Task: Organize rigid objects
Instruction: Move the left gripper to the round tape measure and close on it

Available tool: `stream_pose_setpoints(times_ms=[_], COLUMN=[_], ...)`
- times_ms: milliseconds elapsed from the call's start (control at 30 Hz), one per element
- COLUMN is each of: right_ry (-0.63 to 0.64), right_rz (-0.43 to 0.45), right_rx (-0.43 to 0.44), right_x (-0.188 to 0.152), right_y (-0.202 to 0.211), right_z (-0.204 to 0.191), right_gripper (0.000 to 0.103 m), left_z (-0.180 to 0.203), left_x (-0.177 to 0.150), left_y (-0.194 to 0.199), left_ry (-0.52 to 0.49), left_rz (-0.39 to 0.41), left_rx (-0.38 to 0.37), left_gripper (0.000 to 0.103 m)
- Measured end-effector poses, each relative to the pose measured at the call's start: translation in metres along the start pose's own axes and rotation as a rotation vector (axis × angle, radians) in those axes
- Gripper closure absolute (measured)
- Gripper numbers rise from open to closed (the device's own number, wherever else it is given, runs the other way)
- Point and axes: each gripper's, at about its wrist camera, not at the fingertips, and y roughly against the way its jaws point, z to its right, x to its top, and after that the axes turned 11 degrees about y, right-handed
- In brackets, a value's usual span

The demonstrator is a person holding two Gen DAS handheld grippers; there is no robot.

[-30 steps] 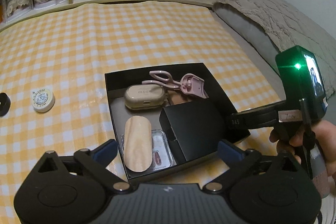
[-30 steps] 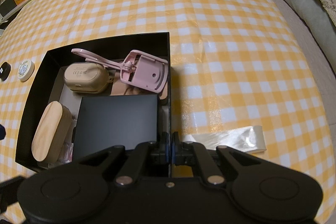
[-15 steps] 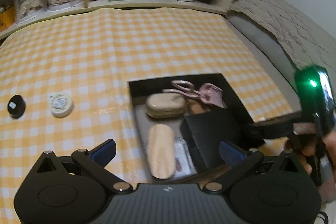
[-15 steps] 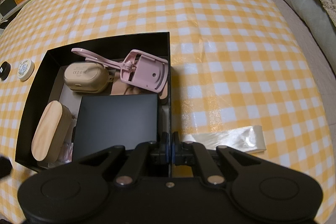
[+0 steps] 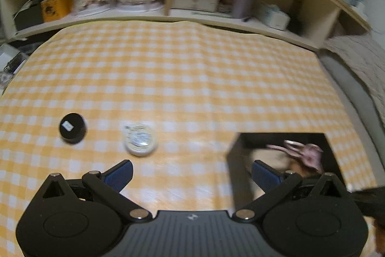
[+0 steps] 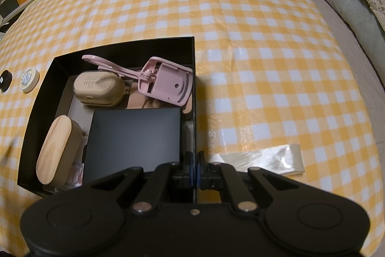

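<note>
Left gripper [image 5: 190, 171], jaws spread, has swung from box [image 6: 193, 98] toward white tin [image 5: 140, 140]; right gripper [image 6: 194, 164] still pinches box wall

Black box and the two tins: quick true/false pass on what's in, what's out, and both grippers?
1. The pink eyelash curler lies inside the black box. True.
2. The white round tin is inside the box. False: it sits on the checked cloth, beside the black round tin.
3. The right gripper is shut on the box's wall. True.
4. The left gripper holds the white tin. False: it is open and empty.
</note>
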Motion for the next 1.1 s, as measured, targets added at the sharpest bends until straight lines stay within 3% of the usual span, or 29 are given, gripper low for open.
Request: stream_pose_setpoints(times_ms=[267, 433, 567, 700, 833, 967, 1100], right_ry=[-0.003, -0.005, -0.004, -0.004, -0.006, -0.006, -0.006], right_rz=[0.001, 0.001, 0.000, 0.000, 0.000, 0.000, 0.001], right_rx=[0.002, 0.002, 0.002, 0.000, 0.002, 0.001, 0.002], right_x=[0.000, -0.001, -0.001, -0.001, -0.001, -0.001, -0.001], right_y=[-0.001, -0.001, -0.001, -0.001, -0.001, -0.002, -0.001], right_z=[0.001, 0.001, 0.001, 0.001, 0.001, 0.001, 0.001], right_gripper=[0.099, 0.099, 0.099, 0.099, 0.099, 0.099, 0.099], left_z=[-0.033, -0.043, -0.042, -0.041, -0.043, -0.038, -0.034], left_x=[0.015, 0.013, 0.008, 0.006, 0.002, -0.002, 0.001], left_y=[-0.052, -0.074, -0.085, -0.095, -0.106, -0.106, -0.095], left_ry=[0.066, 0.067, 0.002, -0.064, -0.096, -0.137, -0.099], left_rz=[0.030, 0.048, 0.076, 0.102, 0.077, 0.083, 0.090], left_rx=[0.091, 0.109, 0.119, 0.143, 0.160, 0.170, 0.139], left_gripper=[0.002, 0.017, 0.020, 0.030, 0.051, 0.051, 0.051])
